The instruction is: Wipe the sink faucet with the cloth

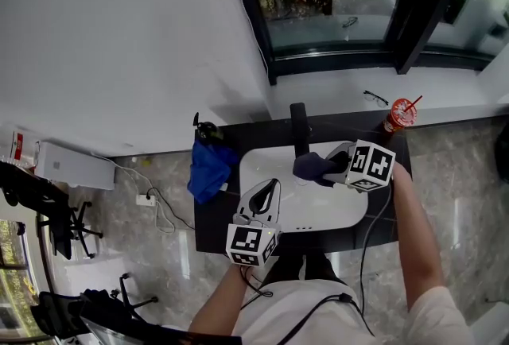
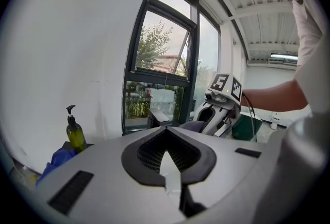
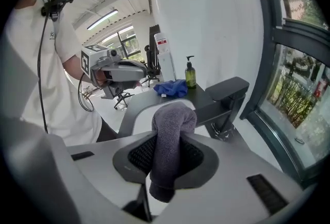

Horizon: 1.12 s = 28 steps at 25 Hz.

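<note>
At lower centre, our left gripper (image 1: 269,186) hangs pinched together on nothing, idle over the white oval sink (image 1: 262,156). Mid-frame, the dark grey towelling cloth (image 1: 312,167) sits just beside the black boxy faucet (image 1: 299,129), clamped in our right gripper (image 1: 330,168), apparently ready for wiping.

Dark-framed window (image 1: 350,9) looks onto greenery beside a plain white wall (image 1: 119,33).
Left of the window: grey marble floor (image 1: 159,256), a white box (image 1: 71,164), a power strip (image 1: 145,199), a black office chair (image 1: 40,191).
</note>
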Each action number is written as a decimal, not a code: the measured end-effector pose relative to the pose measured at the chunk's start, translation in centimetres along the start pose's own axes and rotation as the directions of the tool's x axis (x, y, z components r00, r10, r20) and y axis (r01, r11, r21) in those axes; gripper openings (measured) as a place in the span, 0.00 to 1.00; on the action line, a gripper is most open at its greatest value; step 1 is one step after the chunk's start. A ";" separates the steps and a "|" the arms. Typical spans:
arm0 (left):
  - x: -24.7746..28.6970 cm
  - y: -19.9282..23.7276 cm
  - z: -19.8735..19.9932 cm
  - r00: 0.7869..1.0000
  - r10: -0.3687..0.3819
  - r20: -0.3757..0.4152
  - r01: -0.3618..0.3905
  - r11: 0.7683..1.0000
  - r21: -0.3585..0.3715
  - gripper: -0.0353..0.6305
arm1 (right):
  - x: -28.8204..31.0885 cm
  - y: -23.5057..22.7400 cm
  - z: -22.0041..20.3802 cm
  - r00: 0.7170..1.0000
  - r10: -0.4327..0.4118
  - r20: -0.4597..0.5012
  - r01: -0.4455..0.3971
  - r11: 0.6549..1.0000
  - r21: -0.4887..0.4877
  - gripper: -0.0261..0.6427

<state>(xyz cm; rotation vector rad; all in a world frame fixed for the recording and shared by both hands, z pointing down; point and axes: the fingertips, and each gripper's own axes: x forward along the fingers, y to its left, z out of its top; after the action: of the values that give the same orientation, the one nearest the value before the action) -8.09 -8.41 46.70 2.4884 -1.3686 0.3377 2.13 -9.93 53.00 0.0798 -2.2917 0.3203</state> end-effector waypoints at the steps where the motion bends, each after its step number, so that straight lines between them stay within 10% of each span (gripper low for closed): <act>1: -0.1 0.0 0.0 1.000 0.000 0.000 0.000 1.000 0.000 0.05 | -0.3 -0.3 -0.4 1.000 -0.010 0.003 0.010 1.000 0.014 0.16; 8: -0.1 0.0 -0.1 1.000 0.000 -0.004 0.000 1.000 0.001 0.05 | -2.2 -7.5 -2.9 0.969 -0.248 0.010 0.244 0.958 0.151 0.16; 14: 0.3 0.0 -0.7 1.000 -0.003 -0.030 0.003 1.000 0.007 0.05 | -0.2 -15.3 -5.9 0.835 -0.544 -0.077 0.533 0.768 0.355 0.16; 19: 0.7 0.2 -0.5 0.999 0.004 -0.038 -0.003 1.000 0.009 0.05 | 3.6 -16.8 -6.9 0.833 -0.541 -0.114 0.511 0.675 0.532 0.16; 28: 0.8 1.6 -0.8 0.998 0.032 -0.049 -0.032 0.999 0.005 0.05 | 7.5 -15.9 -6.3 0.893 -0.442 -0.089 0.417 0.736 0.533 0.16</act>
<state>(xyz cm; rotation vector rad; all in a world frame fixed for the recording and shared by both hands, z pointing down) -9.08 -9.52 47.95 2.4472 -1.3916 0.4058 4.12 -23.36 65.89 0.9059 -2.0740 0.7152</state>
